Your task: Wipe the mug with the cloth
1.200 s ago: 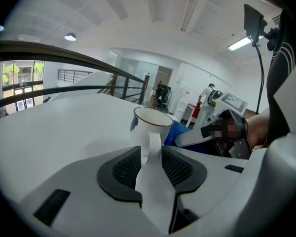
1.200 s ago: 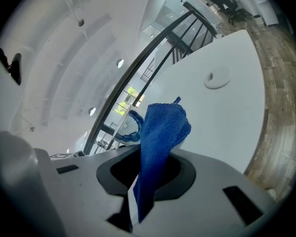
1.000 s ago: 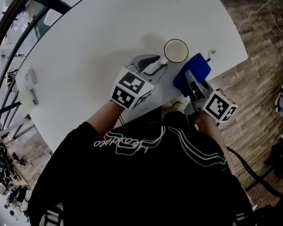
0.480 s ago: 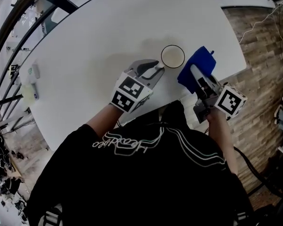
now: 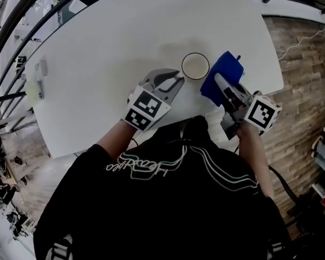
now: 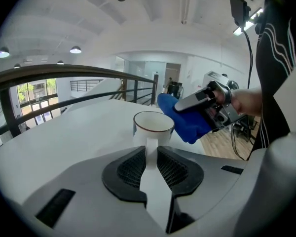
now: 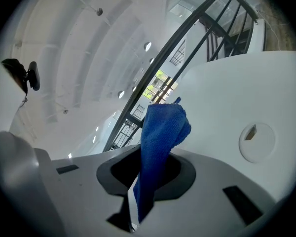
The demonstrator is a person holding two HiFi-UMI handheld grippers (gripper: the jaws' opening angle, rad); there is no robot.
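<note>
The mug [image 5: 195, 66] stands upright on the white table [image 5: 108, 53], straight ahead of the left gripper [image 5: 179, 80] and right at its tips. From the left gripper view we see the mug [image 6: 153, 127] with its handle [image 6: 151, 149] turned back toward us and lying in the narrow gap of the left gripper [image 6: 151, 153]. These jaws have just been closing, and the two dark pads now meet the handle on either side, so we read it as a light grip on the mug.

The right gripper [image 5: 218, 80] is to the right of the mug, near it but apart from it. Its jaws are clamped together on the blue cloth [image 5: 227, 69]. In the right gripper view the cloth [image 7: 163, 127] rises as a bunched fold from between the jaws of the right gripper [image 7: 153, 164] and stands out beyond the tips. Seen from the left gripper, the cloth [image 6: 187, 122] hangs just beside the mug's rim on the right; we cannot tell whether it touches.
</note>
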